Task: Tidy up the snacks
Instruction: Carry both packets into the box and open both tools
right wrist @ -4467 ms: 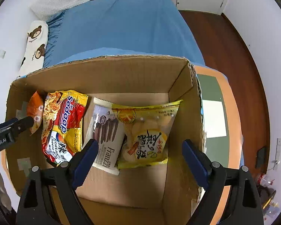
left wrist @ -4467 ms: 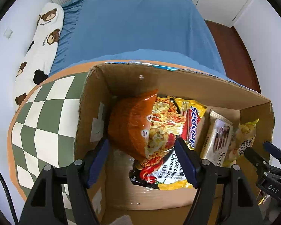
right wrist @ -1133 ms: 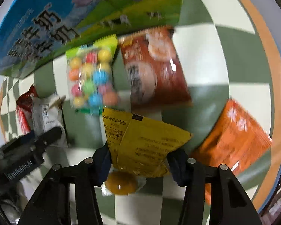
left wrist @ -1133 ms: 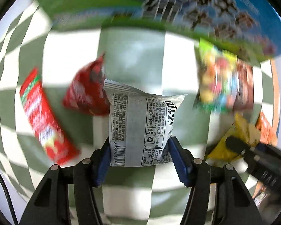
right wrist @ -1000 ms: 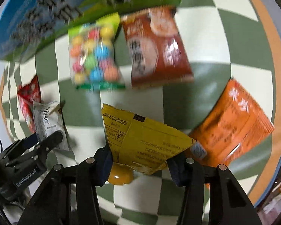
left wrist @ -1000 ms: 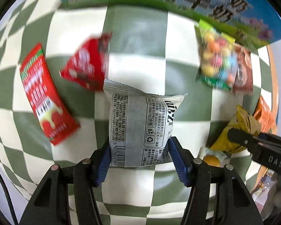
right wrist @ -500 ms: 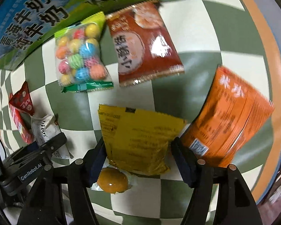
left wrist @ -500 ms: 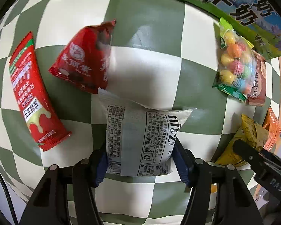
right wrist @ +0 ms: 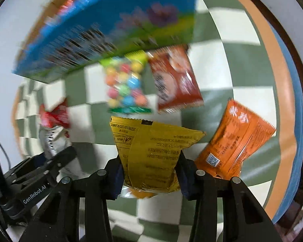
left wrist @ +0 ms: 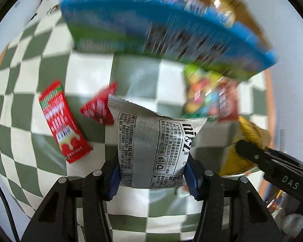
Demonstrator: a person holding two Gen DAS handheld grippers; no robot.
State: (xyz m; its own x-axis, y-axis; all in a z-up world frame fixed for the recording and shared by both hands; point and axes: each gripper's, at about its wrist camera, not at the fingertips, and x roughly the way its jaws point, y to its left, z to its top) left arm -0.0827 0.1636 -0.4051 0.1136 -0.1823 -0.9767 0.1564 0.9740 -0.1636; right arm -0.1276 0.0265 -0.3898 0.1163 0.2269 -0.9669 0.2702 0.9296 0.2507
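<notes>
Left tongs (left wrist: pixel 152 178) clamping a grey snack packet (left wrist: pixel 154 147) at lower centre of the left view, right tongs (right wrist: pixel 150 173) gripping a yellow snack bag (right wrist: pixel 151 151) at lower centre of the right view, both hanging above the checkered counter (left wrist: pixel 131 76), blue carton (right wrist: pixel 111 26) blurring across the top, orange packet (right wrist: pixel 238 141) lying at right.

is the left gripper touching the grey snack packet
Touching. In the left wrist view the left gripper has both blue pads pressed against the sides of the grey snack packet, pinching it.
</notes>
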